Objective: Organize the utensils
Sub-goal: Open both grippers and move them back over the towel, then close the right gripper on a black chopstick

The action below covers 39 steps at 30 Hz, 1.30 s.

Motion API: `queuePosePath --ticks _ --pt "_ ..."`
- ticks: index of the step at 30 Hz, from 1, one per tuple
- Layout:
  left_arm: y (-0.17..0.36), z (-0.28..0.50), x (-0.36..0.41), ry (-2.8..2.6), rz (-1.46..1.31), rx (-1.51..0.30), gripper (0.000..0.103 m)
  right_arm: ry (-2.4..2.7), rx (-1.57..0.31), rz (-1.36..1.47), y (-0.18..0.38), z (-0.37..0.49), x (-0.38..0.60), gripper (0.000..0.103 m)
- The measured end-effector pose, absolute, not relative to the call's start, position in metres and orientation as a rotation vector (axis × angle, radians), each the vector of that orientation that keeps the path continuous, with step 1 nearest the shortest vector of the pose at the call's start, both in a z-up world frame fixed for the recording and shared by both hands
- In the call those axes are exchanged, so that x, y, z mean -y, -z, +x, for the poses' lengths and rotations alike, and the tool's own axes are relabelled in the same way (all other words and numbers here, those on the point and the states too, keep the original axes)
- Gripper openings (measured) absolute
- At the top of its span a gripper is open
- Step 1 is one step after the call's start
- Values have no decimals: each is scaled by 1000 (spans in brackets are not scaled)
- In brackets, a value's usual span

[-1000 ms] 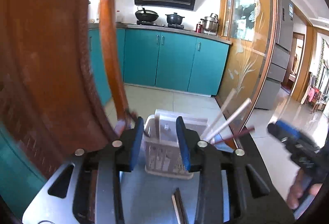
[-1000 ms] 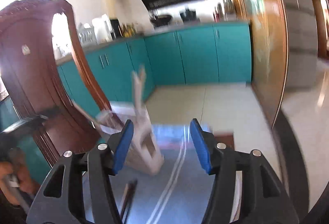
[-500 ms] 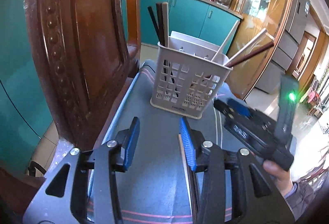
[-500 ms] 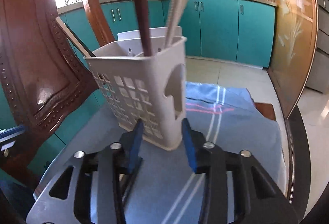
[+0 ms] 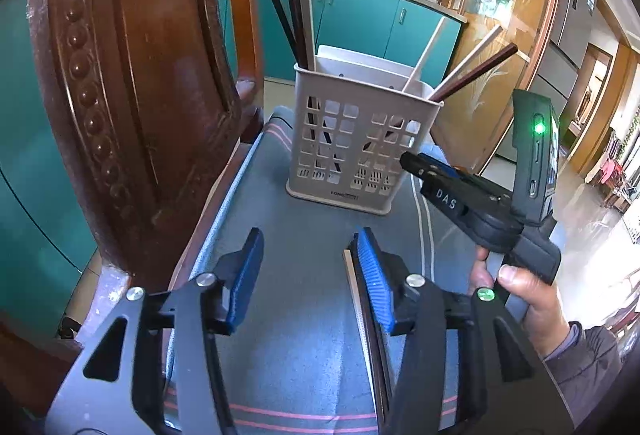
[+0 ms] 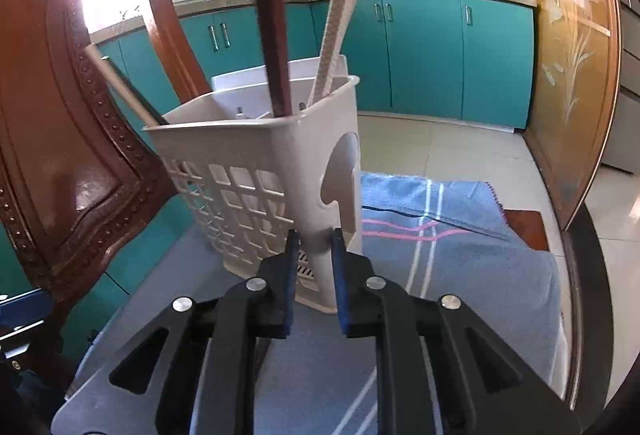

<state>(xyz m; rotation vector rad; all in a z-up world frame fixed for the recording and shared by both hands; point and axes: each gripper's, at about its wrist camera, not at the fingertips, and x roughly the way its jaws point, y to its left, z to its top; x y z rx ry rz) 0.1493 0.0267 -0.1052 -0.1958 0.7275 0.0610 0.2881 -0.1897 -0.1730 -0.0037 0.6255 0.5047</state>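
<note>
A beige slotted utensil basket (image 5: 352,143) stands on a blue striped towel (image 5: 304,299) and holds several chopsticks, dark and pale. My left gripper (image 5: 308,275) is open and empty, a little in front of the basket. A loose pair of chopsticks (image 5: 362,331) lies on the towel under its right finger. My right gripper (image 5: 412,161) is at the basket's right corner. In the right wrist view the right gripper (image 6: 314,247) is shut on the basket's (image 6: 256,171) near corner edge.
A carved dark wooden chair back (image 5: 132,83) rises close on the left of the towel. Teal kitchen cabinets (image 6: 420,55) and a tiled floor lie beyond. A wood-framed glass door (image 6: 568,75) stands on the right.
The right gripper has narrowed from wide open to clamped on the basket's corner. The left gripper has drawn back from the basket and tilted down, staying open.
</note>
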Motion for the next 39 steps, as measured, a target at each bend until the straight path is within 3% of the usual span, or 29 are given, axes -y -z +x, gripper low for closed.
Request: queuePosePath --ticks 7,12,23,39 --pt "114 153 -28 -66 -202 -749 52 -467 -654 -31 177 275 199 15" --pt "120 153 -36 -99 -208 -784 52 -577 -892 -39 203 249 187 17" --pt "148 132 -36 -102 -206 -885 52 -581 -1051 -191 223 240 144 17" --pt "198 145 11 59 -186 -1049 51 -473 -1049 -102 219 233 221 21"
